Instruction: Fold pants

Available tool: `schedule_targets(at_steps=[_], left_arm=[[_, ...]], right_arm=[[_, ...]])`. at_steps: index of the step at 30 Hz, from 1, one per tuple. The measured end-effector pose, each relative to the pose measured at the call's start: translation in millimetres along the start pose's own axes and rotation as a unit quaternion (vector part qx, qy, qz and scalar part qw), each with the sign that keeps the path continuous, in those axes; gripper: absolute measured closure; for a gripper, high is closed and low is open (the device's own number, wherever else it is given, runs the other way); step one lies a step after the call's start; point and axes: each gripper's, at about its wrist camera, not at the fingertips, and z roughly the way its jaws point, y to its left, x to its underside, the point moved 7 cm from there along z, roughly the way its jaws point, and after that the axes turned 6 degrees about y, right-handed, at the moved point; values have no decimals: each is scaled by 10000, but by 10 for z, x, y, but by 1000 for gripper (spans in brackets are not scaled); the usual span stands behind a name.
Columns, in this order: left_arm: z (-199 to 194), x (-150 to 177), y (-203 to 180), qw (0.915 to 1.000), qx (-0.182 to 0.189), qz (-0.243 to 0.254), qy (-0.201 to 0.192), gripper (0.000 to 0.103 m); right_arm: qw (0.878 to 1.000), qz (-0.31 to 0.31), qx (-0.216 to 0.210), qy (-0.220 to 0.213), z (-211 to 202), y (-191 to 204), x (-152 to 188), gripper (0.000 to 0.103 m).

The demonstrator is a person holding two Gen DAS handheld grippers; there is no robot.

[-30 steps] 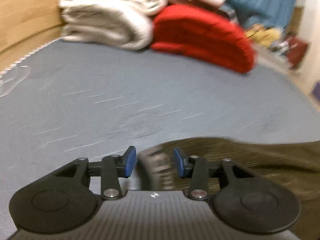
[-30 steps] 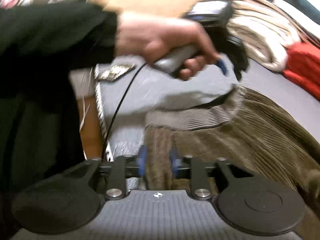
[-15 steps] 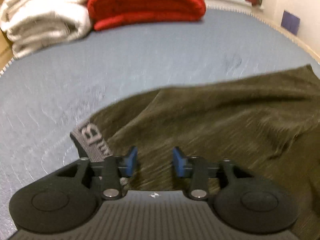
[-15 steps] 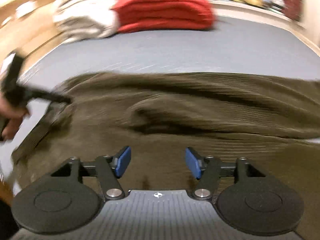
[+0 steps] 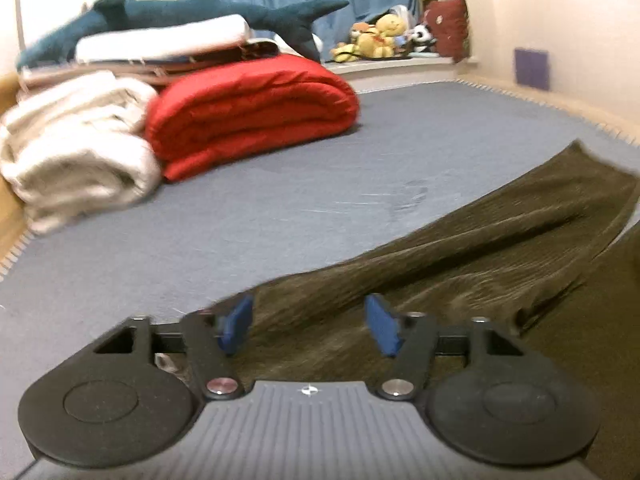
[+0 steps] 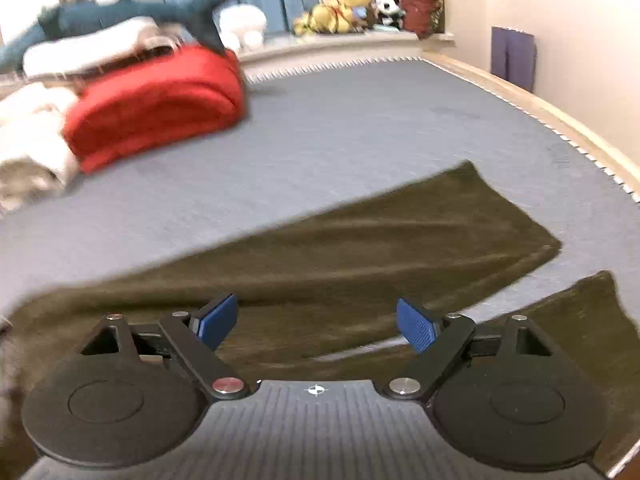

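Olive-brown ribbed pants [image 6: 360, 248] lie spread on the grey-blue bed [image 6: 360, 128], their two legs running off to the right. In the left wrist view the pants [image 5: 480, 240] fill the lower right. My left gripper [image 5: 309, 326] hovers over their near edge. Its jaws are apart and closing, with fabric below them and nothing pinched. My right gripper [image 6: 316, 326] hangs above the gap between the two legs. Its jaws are wide and still opening, with only the cloth beneath. The waistband is out of both views.
A folded red blanket [image 5: 248, 112] and a cream blanket [image 5: 76, 144] are stacked at the bed's far left, with a blue shark plush [image 5: 180, 12] on top. Plush toys [image 5: 380, 36] line the window sill. The bed's wooden edge [image 6: 560, 120] runs along the right.
Both views have swung from the waistband toward the pant legs. My right jaws, pinched on fabric a second ago, have let go and spread wide. The person's hand has left the right view.
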Motion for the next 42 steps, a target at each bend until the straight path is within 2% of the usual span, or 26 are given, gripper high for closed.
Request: schedule_targets(at_steps=[2, 4, 7, 13, 15, 17, 18, 28, 30, 33, 34, 35, 36, 37, 38, 42], left_arm=[[76, -3, 91, 9990, 332, -237, 156, 78], [176, -34, 188, 9988, 255, -266, 313, 82], [329, -163, 331, 9992, 94, -159, 355, 81], [716, -341, 828, 9989, -258, -249, 290, 60], [854, -312, 970, 9984, -185, -328, 420, 49], [983, -264, 1071, 9980, -85, -365, 511, 28], [1050, -242, 1113, 9977, -96, -384, 544, 24], [1534, -64, 1132, 9926, 293, -453, 1088, 22], [1597, -37, 1134, 9928, 227, -377, 1117, 22], [1632, -23, 1094, 9918, 368, -351, 1170, 31], [1632, -16, 1075, 9916, 448, -314, 1173, 43], [1619, -17, 1045, 9915, 561, -254, 1150, 58], [1593, -24, 1009, 9917, 622, -138, 1116, 64], [1559, -33, 982, 9925, 548, 53, 1090, 85], [1530, -40, 970, 9931, 398, 239, 1076, 92], [1186, -122, 894, 9944, 338, 613, 794, 92]], right_arm=[[9996, -13, 260, 111, 118, -129, 25, 18], [9995, 77, 192, 243, 209, -176, 4, 18], [9990, 174, 238, 339, 302, -191, -9, 18], [9989, 60, 356, 303, 353, -186, -74, 18], [9988, 18, 371, 330, 353, -186, -80, 18], [9985, -17, 428, 341, 374, -188, -92, 18], [9983, -46, 459, 344, 384, -193, -100, 18], [9980, -180, 515, 306, 437, -228, -122, 18], [9979, -172, 529, 320, 442, -252, -116, 18], [9979, -127, 547, 337, 447, -306, -114, 18], [9979, -112, 548, 337, 445, -319, -113, 18], [9979, -101, 551, 335, 443, -331, -111, 18], [9979, -104, 552, 330, 440, -345, -113, 18], [9978, -117, 561, 319, 438, -362, -118, 18], [9977, -128, 581, 311, 437, -374, -124, 18], [9979, 5, 602, 248, 432, -493, -153, 18]])
